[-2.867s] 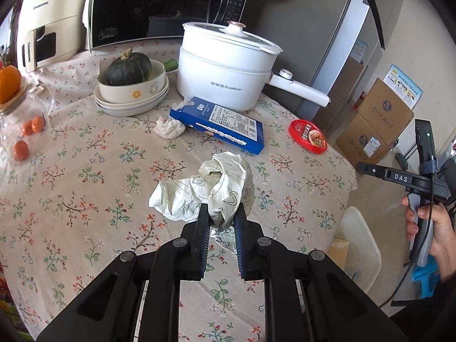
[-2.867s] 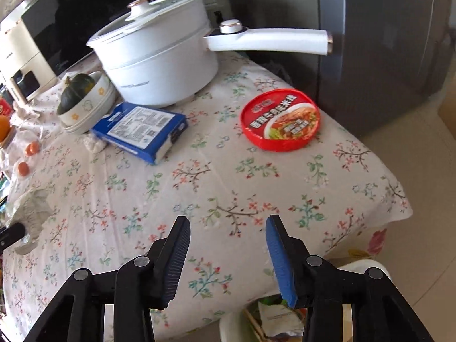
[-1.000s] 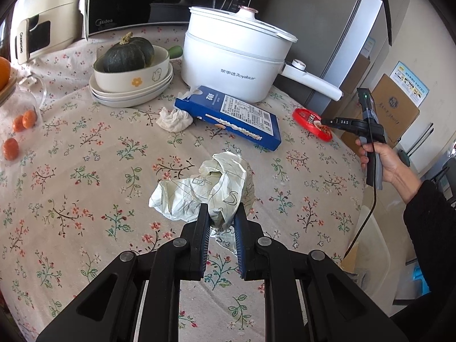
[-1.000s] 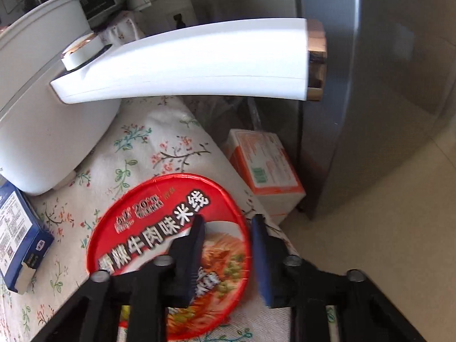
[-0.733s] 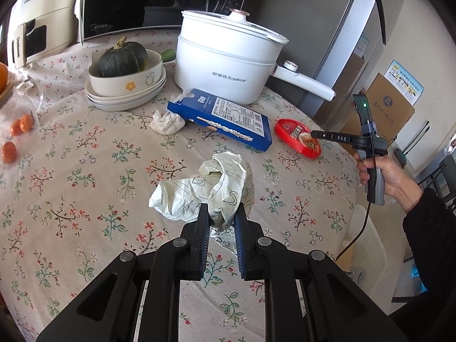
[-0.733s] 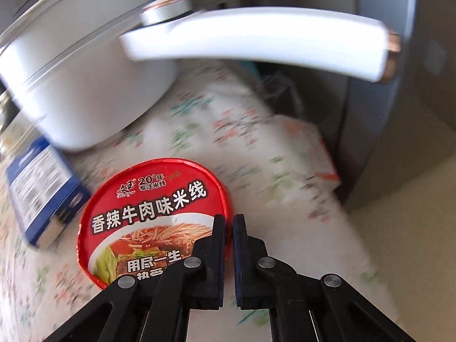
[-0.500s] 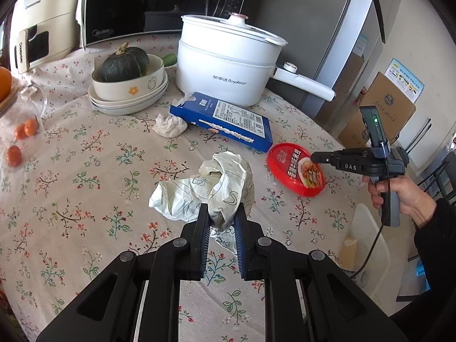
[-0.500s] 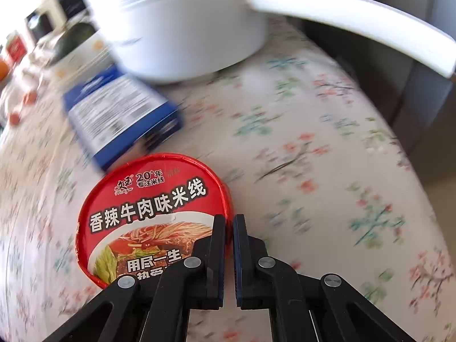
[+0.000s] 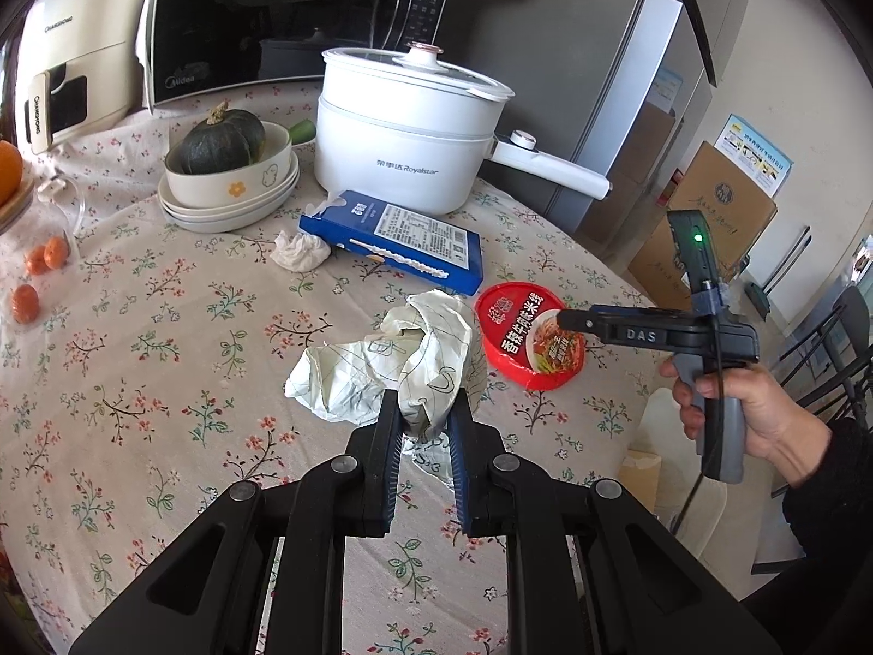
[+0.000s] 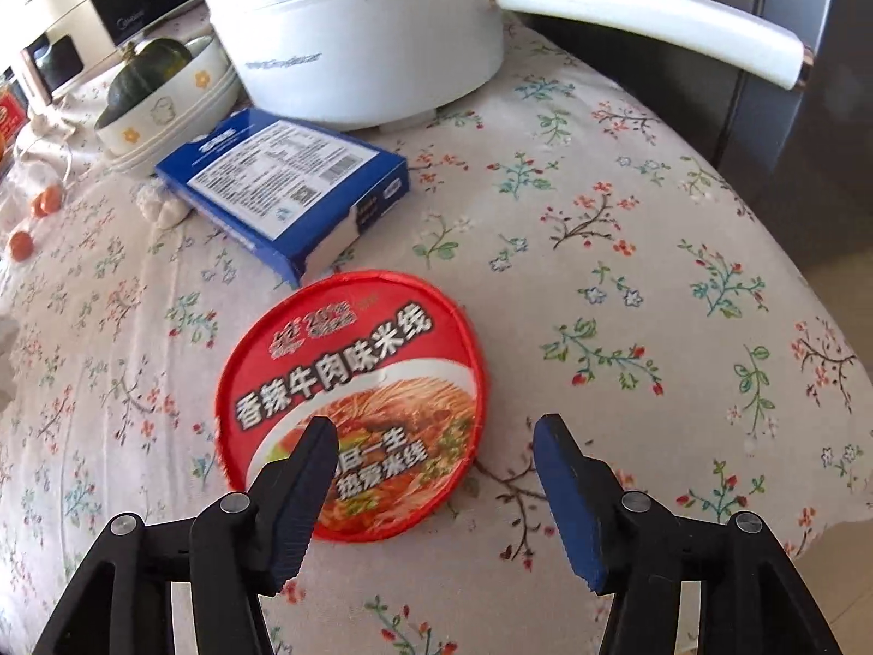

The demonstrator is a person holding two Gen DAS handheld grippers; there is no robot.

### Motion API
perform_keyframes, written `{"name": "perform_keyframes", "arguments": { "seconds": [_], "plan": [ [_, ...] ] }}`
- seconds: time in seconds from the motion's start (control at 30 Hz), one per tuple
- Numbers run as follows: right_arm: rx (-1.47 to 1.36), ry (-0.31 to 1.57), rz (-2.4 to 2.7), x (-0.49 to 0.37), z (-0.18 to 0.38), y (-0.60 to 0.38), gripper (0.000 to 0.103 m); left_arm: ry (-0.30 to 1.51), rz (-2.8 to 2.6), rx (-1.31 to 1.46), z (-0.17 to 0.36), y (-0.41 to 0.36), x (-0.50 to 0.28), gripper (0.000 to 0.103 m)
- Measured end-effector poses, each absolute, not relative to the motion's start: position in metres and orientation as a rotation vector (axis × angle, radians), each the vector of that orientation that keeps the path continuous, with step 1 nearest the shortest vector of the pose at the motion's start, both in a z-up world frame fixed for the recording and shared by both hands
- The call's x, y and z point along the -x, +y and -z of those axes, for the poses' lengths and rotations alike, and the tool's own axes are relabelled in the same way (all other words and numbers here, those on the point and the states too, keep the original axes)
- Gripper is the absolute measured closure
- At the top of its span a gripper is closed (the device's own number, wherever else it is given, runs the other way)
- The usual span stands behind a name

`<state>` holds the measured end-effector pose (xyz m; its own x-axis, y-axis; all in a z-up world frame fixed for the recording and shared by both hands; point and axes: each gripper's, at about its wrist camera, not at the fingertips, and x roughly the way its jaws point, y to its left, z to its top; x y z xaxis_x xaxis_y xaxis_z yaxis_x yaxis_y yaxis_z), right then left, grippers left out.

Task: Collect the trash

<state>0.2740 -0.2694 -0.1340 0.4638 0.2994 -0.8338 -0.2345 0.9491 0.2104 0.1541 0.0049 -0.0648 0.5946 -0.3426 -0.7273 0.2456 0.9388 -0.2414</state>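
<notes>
The left gripper [image 9: 424,426] pinches the crumpled wrapper [image 9: 393,363] above the table [image 9: 163,327] — beside it the red lid [image 10: 352,409] lies flat, and the right gripper [image 10: 431,436], jaws just sprung apart, holds nothing.

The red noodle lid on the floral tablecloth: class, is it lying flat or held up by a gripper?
Lying flat. The red noodle lid rests printed side up on the tablecloth; the right gripper, jaws just opened, stands apart over its near edge.

Home kitchen: microwave [image 9: 283,27], fridge [image 9: 627,82], electric pot [image 9: 404,131]
</notes>
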Motion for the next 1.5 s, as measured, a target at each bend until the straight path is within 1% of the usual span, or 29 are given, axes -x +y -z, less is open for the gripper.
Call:
{"name": "perform_keyframes", "arguments": {
  "seconds": [0.1, 0.2, 0.23, 0.27, 0.3, 0.43, 0.47, 0.5, 0.53, 0.6, 0.63, 0.8, 0.93, 0.97, 1.03, 1.07, 1.1, 1.13, 1.27, 1.37, 1.43, 1.47, 1.5],
  "plan": [
    [-0.13, 1.027, -0.324, -0.288, 0.144, -0.275, 0.039, 0.865, 0.345, 0.11, 0.064, 0.004, -0.151, 0.086],
    [-0.079, 1.05, -0.319, -0.293, 0.159, -0.264, 0.041, 0.872, 0.34, 0.106, 0.065, 0.006, -0.152, 0.086],
    [-0.044, 1.0, -0.323, -0.289, 0.157, -0.259, 0.044, 0.876, 0.337, 0.107, 0.066, 0.007, -0.153, 0.086],
    [-0.02, 0.995, -0.33, -0.287, 0.159, -0.256, 0.048, 0.881, 0.335, 0.107, 0.067, 0.009, -0.154, 0.086],
    [-0.025, 0.99, -0.336, -0.287, 0.158, -0.254, 0.059, 0.884, 0.331, 0.107, 0.068, 0.01, -0.155, 0.086],
    [0.0, 1.002, -0.362, -0.284, 0.157, -0.244, 0.061, 0.894, 0.319, 0.108, 0.07, 0.011, -0.157, 0.086],
    [0.001, 1.009, -0.362, -0.283, 0.157, -0.242, 0.066, 0.892, 0.32, 0.104, 0.07, 0.011, -0.156, 0.086],
    [0.003, 1.013, -0.361, -0.282, 0.156, -0.24, 0.076, 0.888, 0.319, 0.096, 0.069, 0.011, -0.156, 0.086],
    [-0.004, 1.022, -0.367, -0.281, 0.153, -0.239, 0.082, 0.884, 0.316, 0.089, 0.069, 0.011, -0.155, 0.086],
    [-0.026, 1.034, -0.369, -0.277, 0.147, -0.239, 0.089, 0.883, 0.311, 0.09, 0.069, 0.013, -0.154, 0.086],
    [-0.026, 1.032, -0.367, -0.275, 0.143, -0.239, 0.103, 0.883, 0.307, 0.092, 0.069, 0.014, -0.153, 0.086],
    [-0.016, 1.033, -0.354, -0.258, 0.127, -0.239, 0.103, 0.882, 0.302, 0.112, 0.067, 0.018, -0.149, 0.086],
    [-0.061, 1.03, -0.363, -0.246, 0.115, -0.243, 0.103, 0.87, 0.304, 0.126, 0.06, 0.02, -0.143, 0.086],
    [-0.078, 1.043, -0.357, -0.242, 0.114, -0.243, 0.101, 0.862, 0.305, 0.122, 0.058, 0.021, -0.141, 0.086],
    [-0.088, 1.051, -0.39, -0.232, 0.111, -0.237, 0.086, 0.849, 0.298, 0.112, 0.055, 0.024, -0.137, 0.086],
    [-0.067, 1.049, -0.405, -0.226, 0.11, -0.231, 0.066, 0.846, 0.295, 0.113, 0.054, 0.027, -0.136, 0.086],
    [-0.04, 1.042, -0.423, -0.22, 0.11, -0.224, 0.053, 0.846, 0.292, 0.119, 0.054, 0.03, -0.135, 0.086],
    [-0.006, 1.035, -0.434, -0.215, 0.111, -0.216, 0.051, 0.846, 0.29, 0.126, 0.054, 0.034, -0.135, 0.086],
    [0.187, 1.018, -0.471, -0.201, 0.119, -0.18, 0.051, 0.852, 0.282, 0.133, 0.056, 0.045, -0.132, 0.086],
    [0.333, 1.007, -0.487, -0.195, 0.132, -0.153, 0.047, 0.857, 0.275, 0.137, 0.058, 0.051, -0.131, 0.086],
    [0.384, 1.008, -0.484, -0.198, 0.141, -0.142, 0.047, 0.86, 0.271, 0.14, 0.059, 0.057, -0.13, 0.086],
    [0.392, 1.012, -0.476, -0.201, 0.145, -0.139, 0.052, 0.862, 0.269, 0.144, 0.059, 0.06, -0.13, 0.086],
    [0.396, 1.012, -0.464, -0.204, 0.147, -0.136, 0.071, 0.864, 0.267, 0.147, 0.06, 0.063, -0.13, 0.086]
  ]
}}
